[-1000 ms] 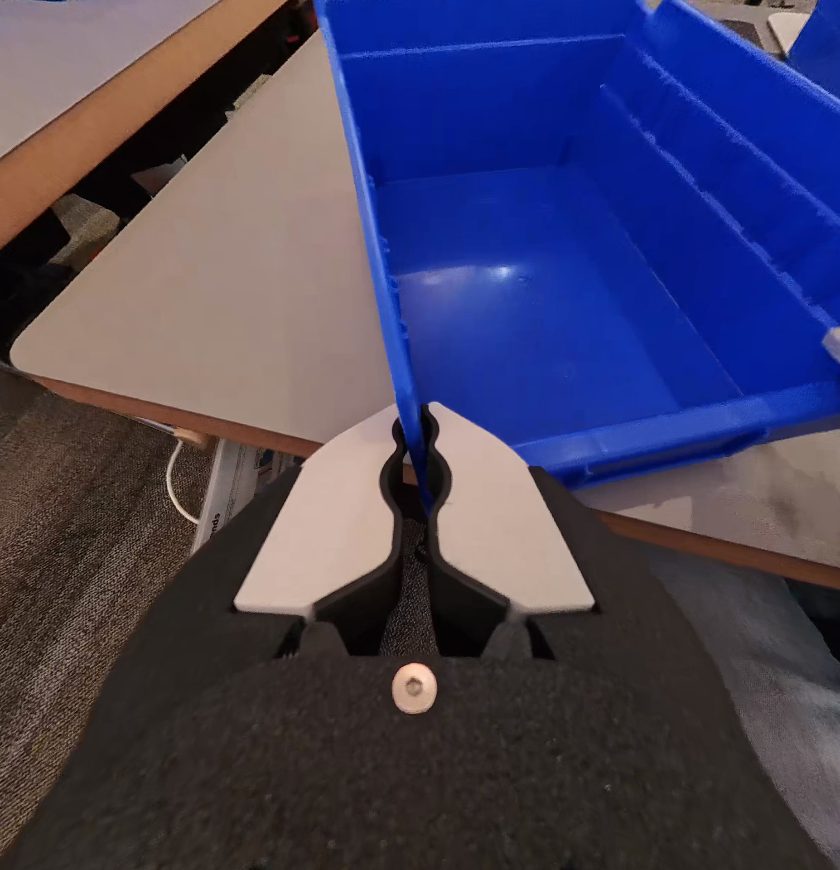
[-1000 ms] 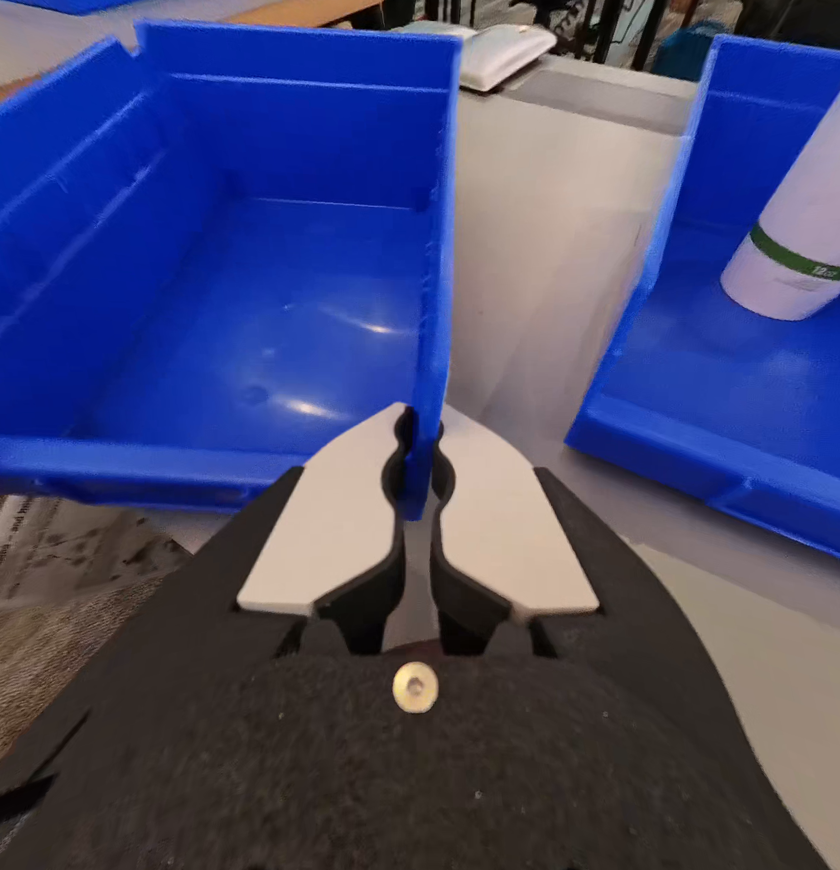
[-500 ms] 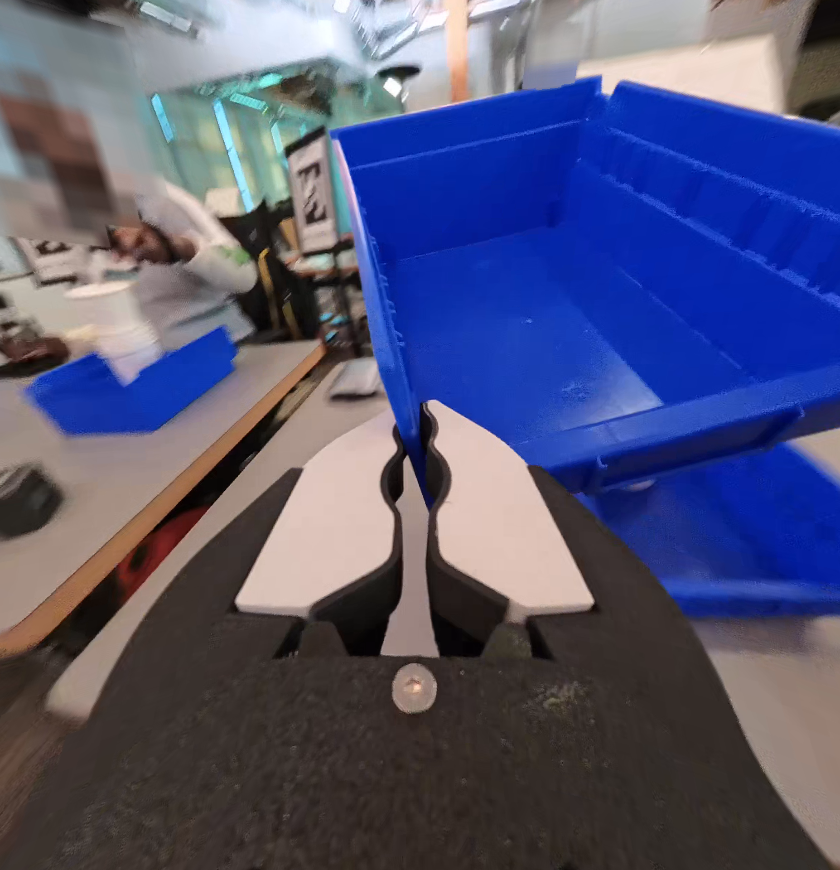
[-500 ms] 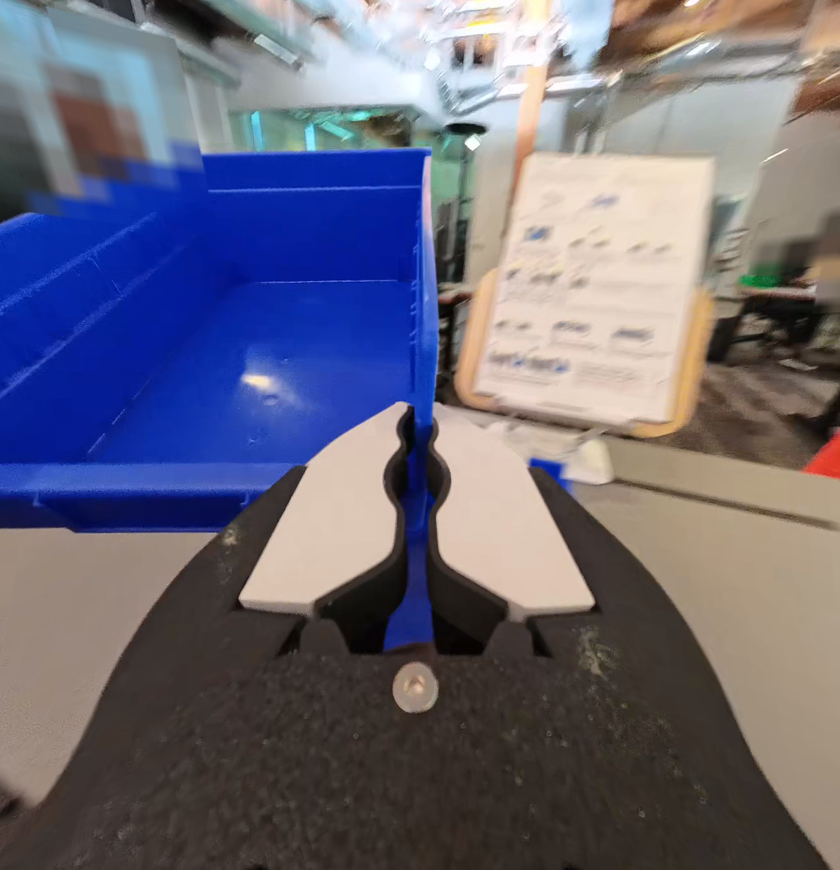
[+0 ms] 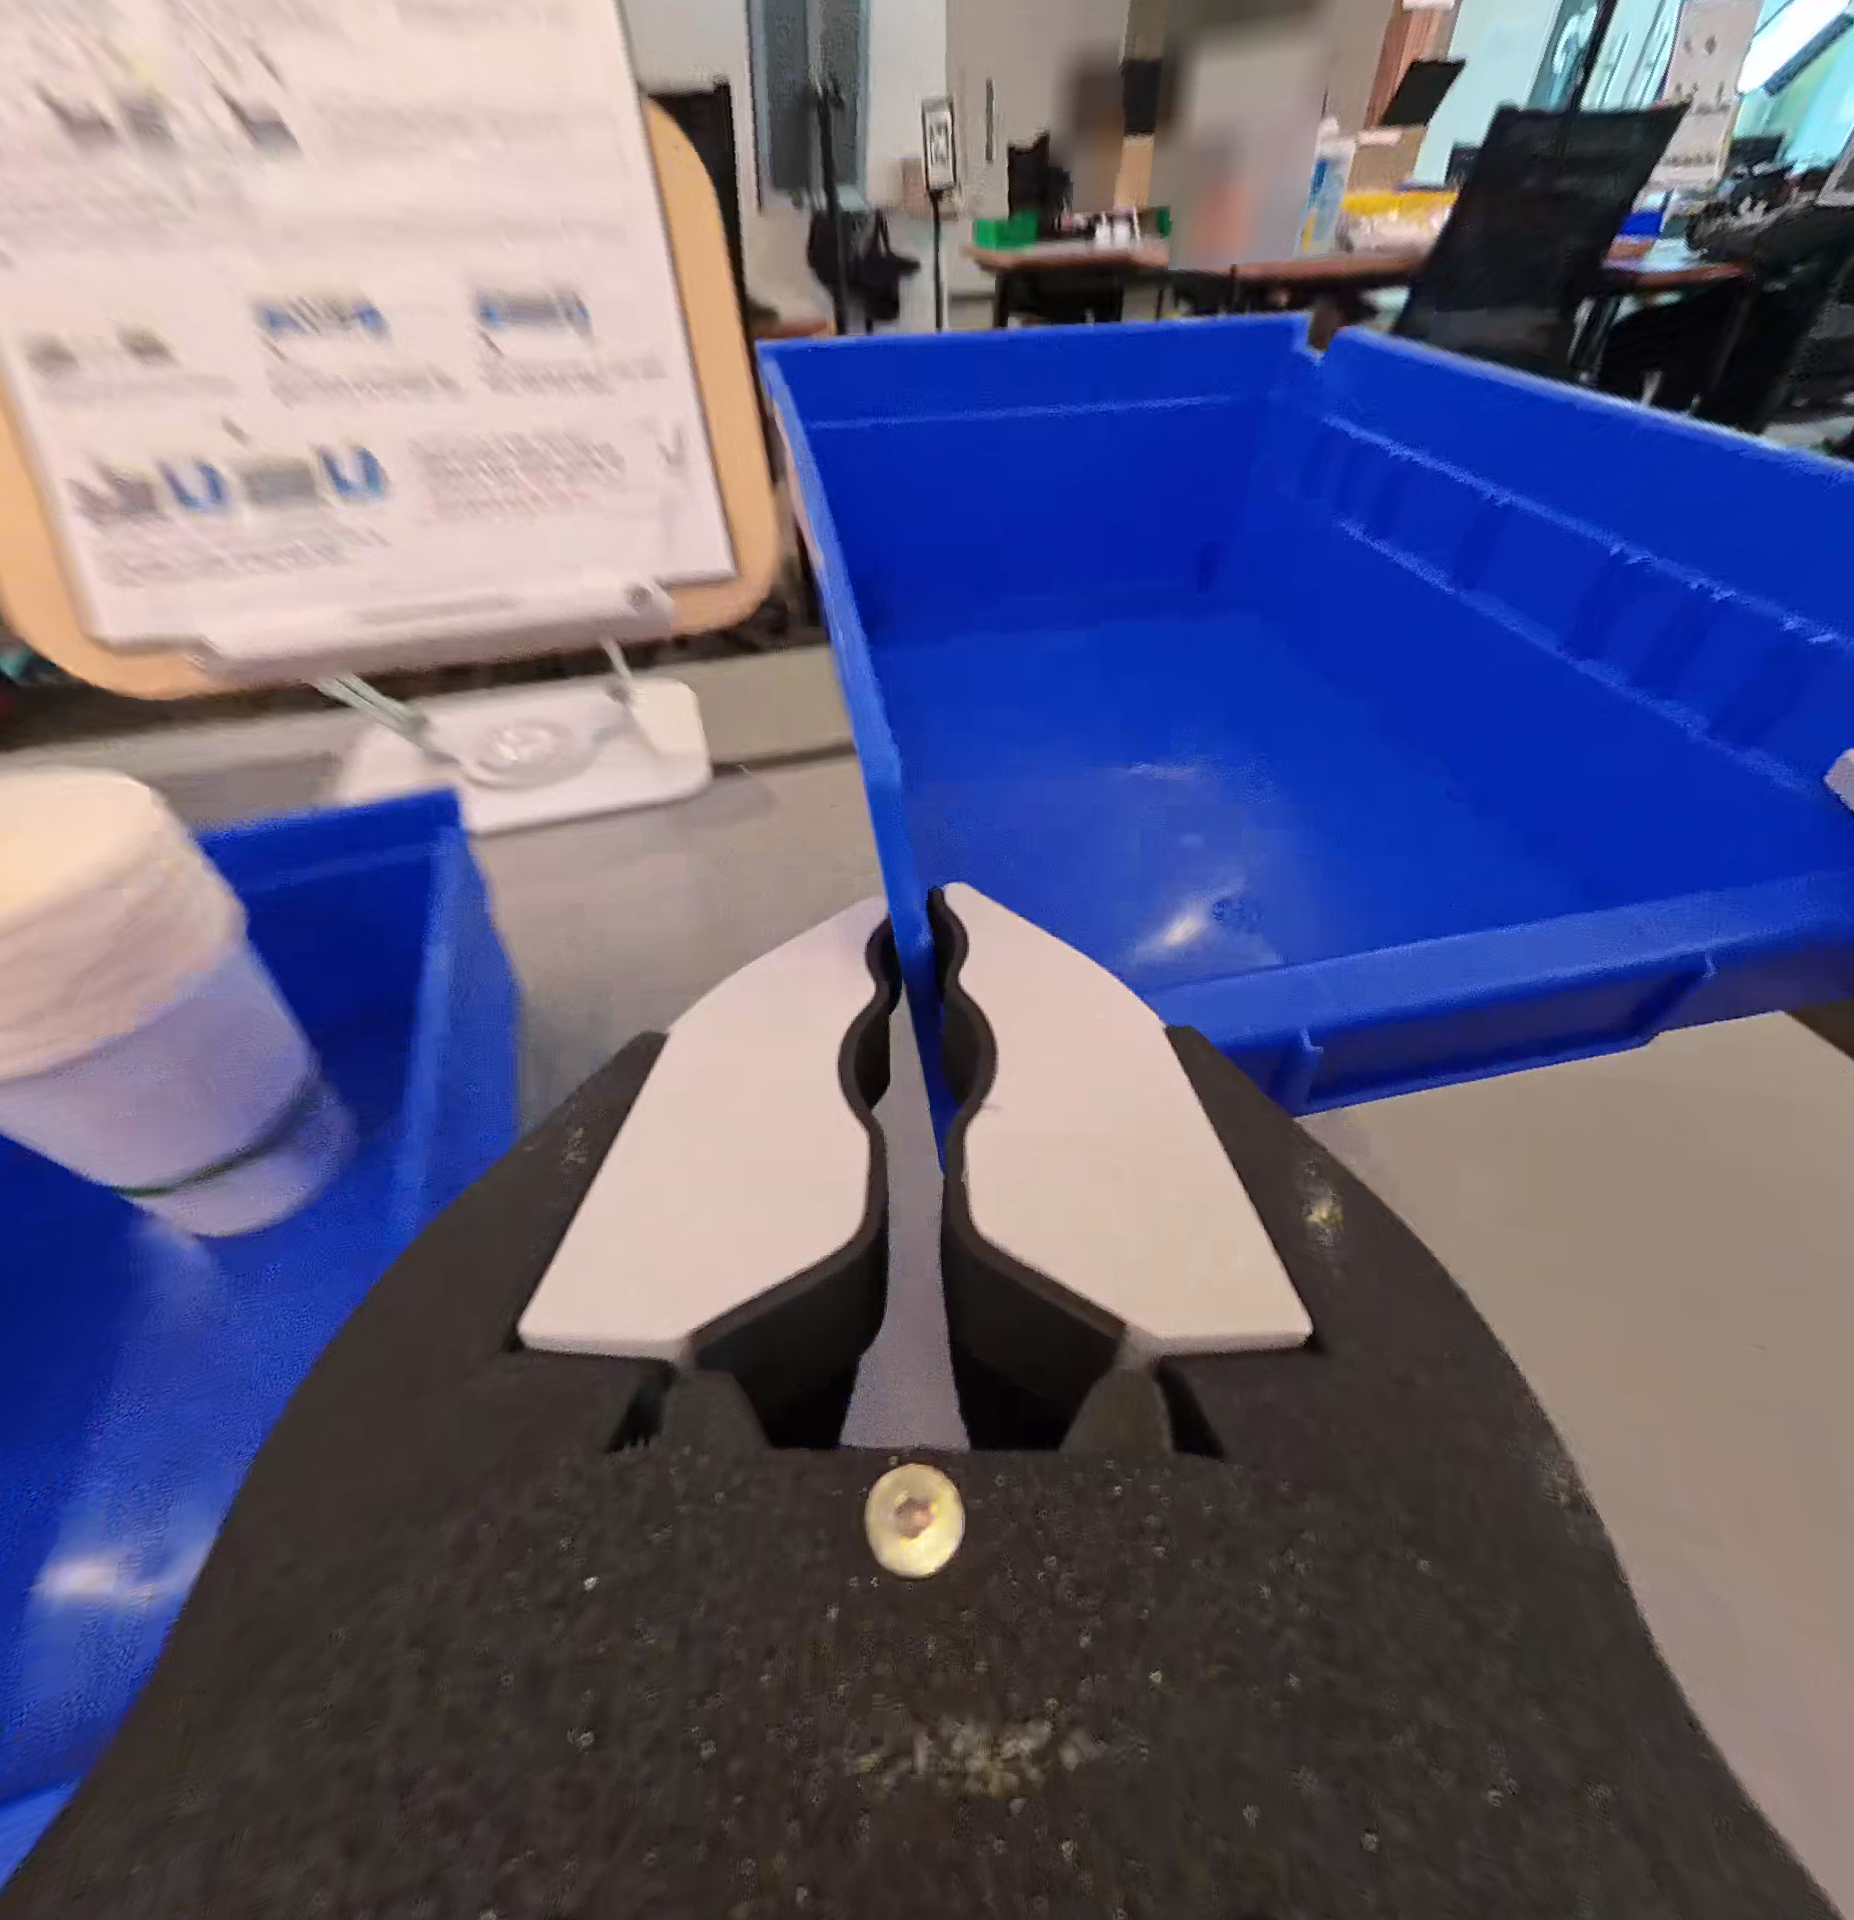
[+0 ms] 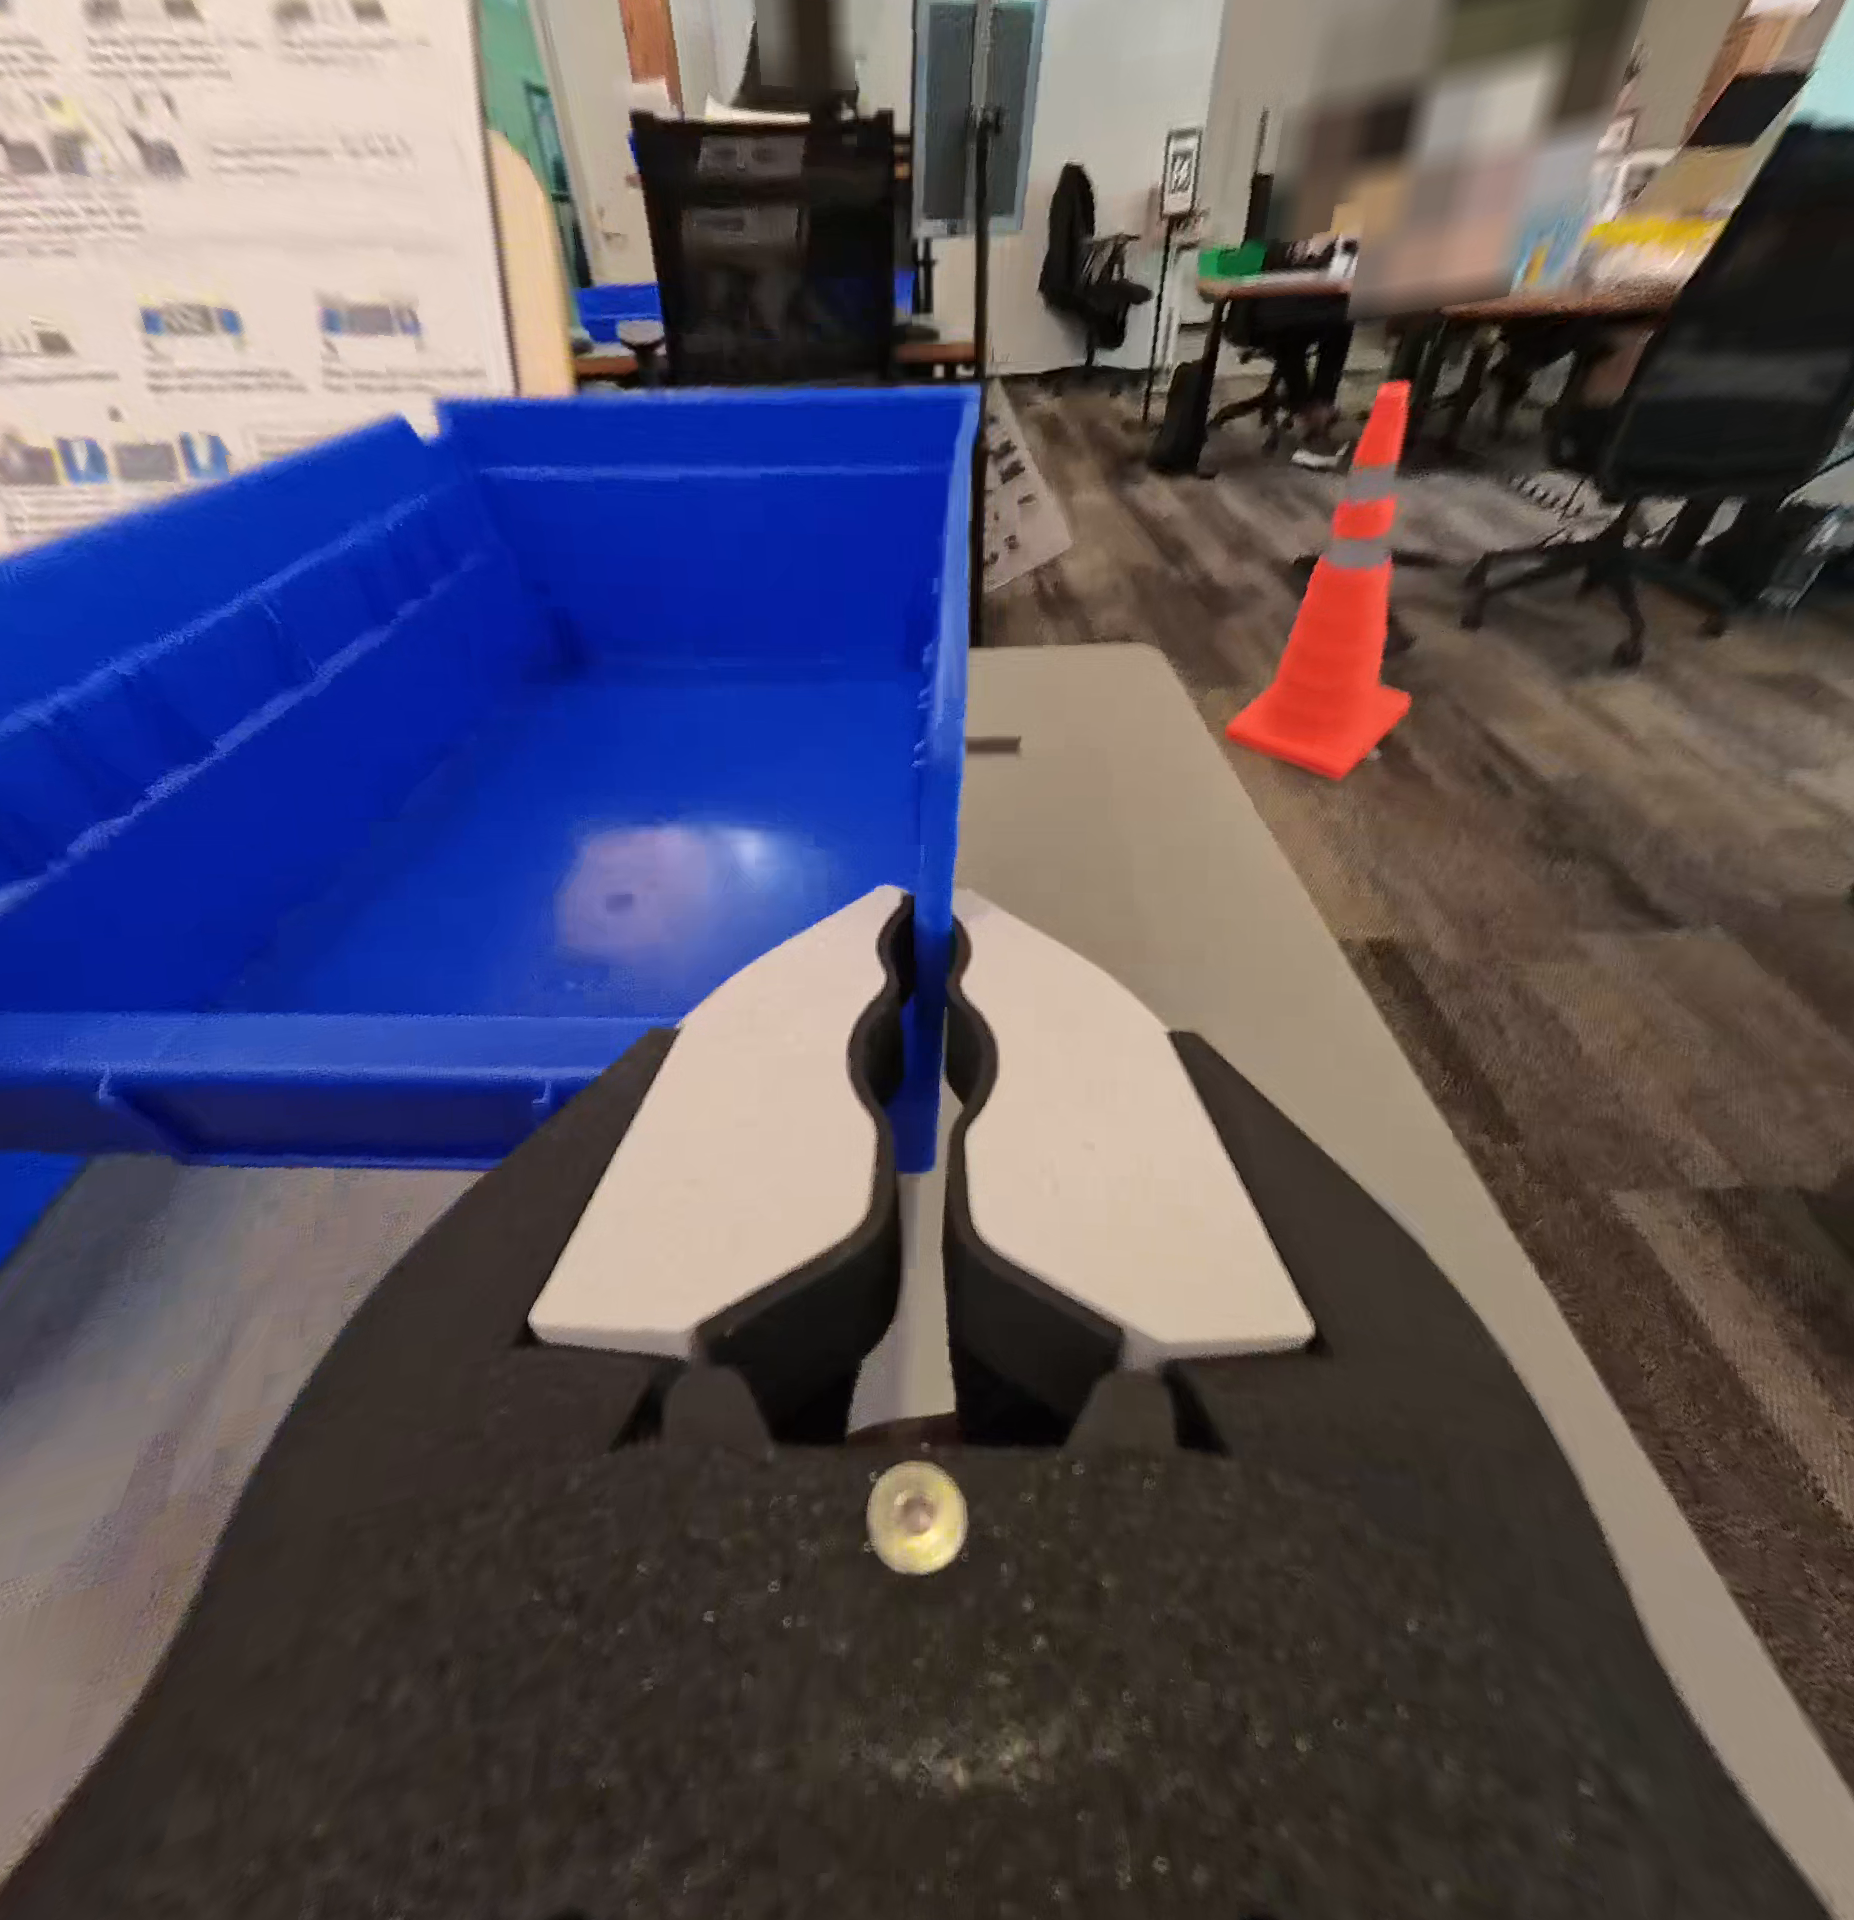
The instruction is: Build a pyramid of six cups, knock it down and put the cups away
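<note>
Risks, as judged:
- Empty blue bin (image 5: pixel 1318 790) carried clear of the grey surface (image 5: pixel 1525 1299), gripped only at two thin side walls. Uneven lift or a slackened squeeze on either side likely to tilt or drop it.
- Wall edges narrow between the pads; slip possible under a fast swing, and heavy blur in both views suggests speed.
- Collision possible with the second blue bin (image 5: pixel 362 935) at lower left in the left wrist view, and with the paper stand close behind.

Containers, largest first:
- Carried bin: nothing inside, bare glossy floor only, confirmed in both views. Front lip toward the cameras, base raised off the surface.
- Second bin: resting on the surface, holding a nested stack of white cups (image 5: pixel 102 997), leaning, green band near the bottom. Cup count not readable.

Tongs:
- Left tongs (image 5: pixel 910 925) clamped on the carried bin's left wall near the front corner.
- Right tongs (image 6: pixel 929 914) clamped on the opposite wall of the same bin (image 6: pixel 435 831), near its front corner.

No pyramid in view; cups stacked, apparently put away.
</note>
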{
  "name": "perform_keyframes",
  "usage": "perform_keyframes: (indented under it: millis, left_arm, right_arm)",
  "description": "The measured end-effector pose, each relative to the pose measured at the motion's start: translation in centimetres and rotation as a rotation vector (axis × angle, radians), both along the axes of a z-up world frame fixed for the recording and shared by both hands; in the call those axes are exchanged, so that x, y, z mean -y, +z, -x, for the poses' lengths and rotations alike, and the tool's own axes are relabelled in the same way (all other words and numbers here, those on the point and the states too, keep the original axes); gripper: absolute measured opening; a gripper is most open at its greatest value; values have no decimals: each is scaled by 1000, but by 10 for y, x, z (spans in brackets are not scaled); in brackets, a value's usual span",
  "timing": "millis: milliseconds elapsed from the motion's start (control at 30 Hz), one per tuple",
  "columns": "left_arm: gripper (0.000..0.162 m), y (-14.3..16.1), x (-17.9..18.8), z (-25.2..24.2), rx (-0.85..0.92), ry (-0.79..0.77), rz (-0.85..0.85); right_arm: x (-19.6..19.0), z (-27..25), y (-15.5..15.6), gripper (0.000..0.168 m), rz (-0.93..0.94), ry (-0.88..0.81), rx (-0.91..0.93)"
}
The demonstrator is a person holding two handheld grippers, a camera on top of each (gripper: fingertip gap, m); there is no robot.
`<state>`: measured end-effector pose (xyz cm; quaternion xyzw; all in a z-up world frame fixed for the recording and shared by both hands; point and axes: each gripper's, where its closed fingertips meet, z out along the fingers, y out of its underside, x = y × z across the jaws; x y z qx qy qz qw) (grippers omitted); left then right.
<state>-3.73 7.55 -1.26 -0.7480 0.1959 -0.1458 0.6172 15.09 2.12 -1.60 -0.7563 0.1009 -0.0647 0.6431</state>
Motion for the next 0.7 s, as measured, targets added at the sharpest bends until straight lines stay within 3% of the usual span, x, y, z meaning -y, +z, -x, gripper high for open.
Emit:
perform_keyframes:
  millis: [133,300,433,567,633,700]
  left_arm:
    - [3,-55,-7,-38,-41,6,62]
    - [3,-91,-11,-55,-66,-23,103]
    - [6,-123,-4,-62,-69,-57,203]
    - [25,-133,5,-72,-103,-144,290]
    - [27,-132,11,-72,-100,-183,341]
    - [40,-122,23,-69,-88,-258,396]
  right_arm:
    - [-5,-33,-64,2,63,11,-48]
    - [-6,-49,-79,2,81,-13,30]
    - [-8,-60,-124,3,251,-36,-63]
    - [-8,-62,-125,4,255,-43,-85]
    - [-4,-58,-125,24,294,-27,-37]
    - [11,-71,-113,31,335,-132,49]
